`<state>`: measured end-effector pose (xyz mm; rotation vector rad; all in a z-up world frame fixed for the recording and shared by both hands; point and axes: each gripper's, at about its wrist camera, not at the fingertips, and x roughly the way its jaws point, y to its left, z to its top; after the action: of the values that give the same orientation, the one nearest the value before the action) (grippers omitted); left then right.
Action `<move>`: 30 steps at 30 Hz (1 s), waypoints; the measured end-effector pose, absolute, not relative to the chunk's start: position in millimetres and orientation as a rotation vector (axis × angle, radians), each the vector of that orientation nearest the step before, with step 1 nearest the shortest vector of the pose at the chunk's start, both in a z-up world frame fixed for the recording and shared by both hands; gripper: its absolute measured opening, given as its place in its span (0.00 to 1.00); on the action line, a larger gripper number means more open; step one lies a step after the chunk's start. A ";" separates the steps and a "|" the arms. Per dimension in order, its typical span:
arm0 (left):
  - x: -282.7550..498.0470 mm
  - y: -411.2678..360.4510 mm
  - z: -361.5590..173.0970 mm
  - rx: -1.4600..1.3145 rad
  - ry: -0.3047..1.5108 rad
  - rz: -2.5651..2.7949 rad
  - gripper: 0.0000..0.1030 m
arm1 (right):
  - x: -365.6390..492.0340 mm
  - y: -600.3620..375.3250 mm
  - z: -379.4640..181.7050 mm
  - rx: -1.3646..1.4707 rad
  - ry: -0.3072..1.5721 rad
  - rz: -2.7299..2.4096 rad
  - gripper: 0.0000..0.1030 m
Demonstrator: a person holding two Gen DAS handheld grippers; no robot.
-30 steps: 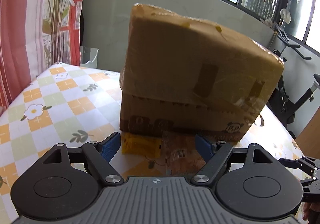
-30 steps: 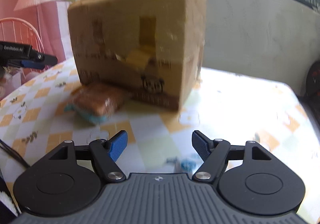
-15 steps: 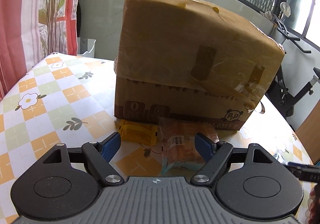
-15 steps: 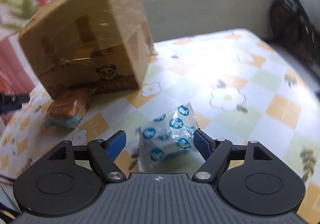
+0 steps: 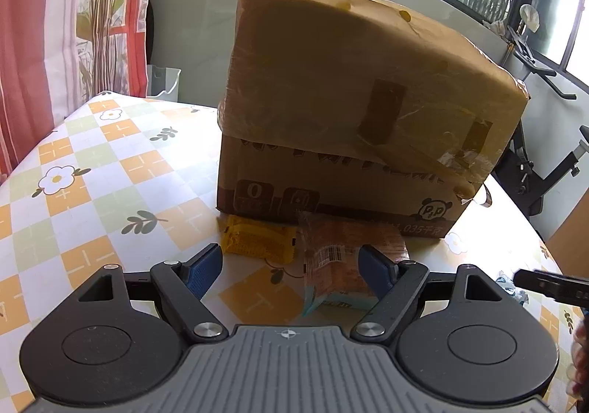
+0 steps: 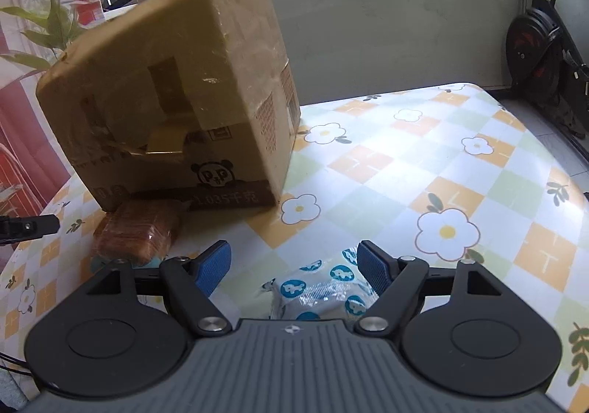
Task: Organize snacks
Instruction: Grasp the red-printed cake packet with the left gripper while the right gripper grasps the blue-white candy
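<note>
Blue pads (image 5: 203, 267) of the left gripper (image 5: 291, 267) stood wide apart, gripping nothing, low over the worktop (image 5: 92, 170) with its checked flower-print cloth. Between them, toward the 3 o'clock finger, lay a clear-wrapped brown cake snack (image 5: 346, 260) with a barcode label and a teal end, flat on the cloth; the right-side pad overlapped its edge in this view, though I could not tell if they touched. Just beside it at 11 o'clock from the gripper's gap lay a small yellow packet (image 5: 259, 242), flat as well. Both snacks rested close against the foot of a big taped cardboard box (image 5: 353, 118) at 12 o'clock, which carried a panda mark low on its face. At 3 o'clock a dark tip of the other tool poked into the edge of the view.

From the right wrist, the right gripper (image 6: 294, 267) was likewise open and empty. A white snack pack with blue panda dots (image 6: 324, 293) lay on the cloth between its fingers, nearer the 3 o'clock pad (image 6: 371, 267), partly hidden under the gripper body. Farther off at 10 o'clock the brown cake snack (image 6: 138, 232) sat against the box (image 6: 173, 100), whose corner pointed toward the camera. Beyond, at 2 o'clock, an exercise bike (image 6: 541, 45) stood by the wall.
</note>
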<state>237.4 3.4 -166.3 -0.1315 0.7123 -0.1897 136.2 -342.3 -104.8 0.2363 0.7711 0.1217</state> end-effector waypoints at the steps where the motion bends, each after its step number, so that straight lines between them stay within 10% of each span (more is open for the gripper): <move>1: 237.4 2.9 -166.6 -0.132 0.712 -0.192 0.80 | 132.4 -343.7 -103.5 0.262 0.779 0.116 0.76; 26: 234.1 0.3 -167.4 -0.130 0.724 -0.193 0.80 | 156.3 -316.8 -134.8 -0.055 0.793 0.141 0.73; 30: 238.0 -9.0 -169.8 -0.109 0.740 -0.217 0.80 | 152.6 -317.1 -144.3 -0.077 0.791 0.155 0.50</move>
<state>238.0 -9.0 -169.8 -0.1091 0.7400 -0.2172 152.6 -317.1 -144.3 -0.0768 0.7907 0.1548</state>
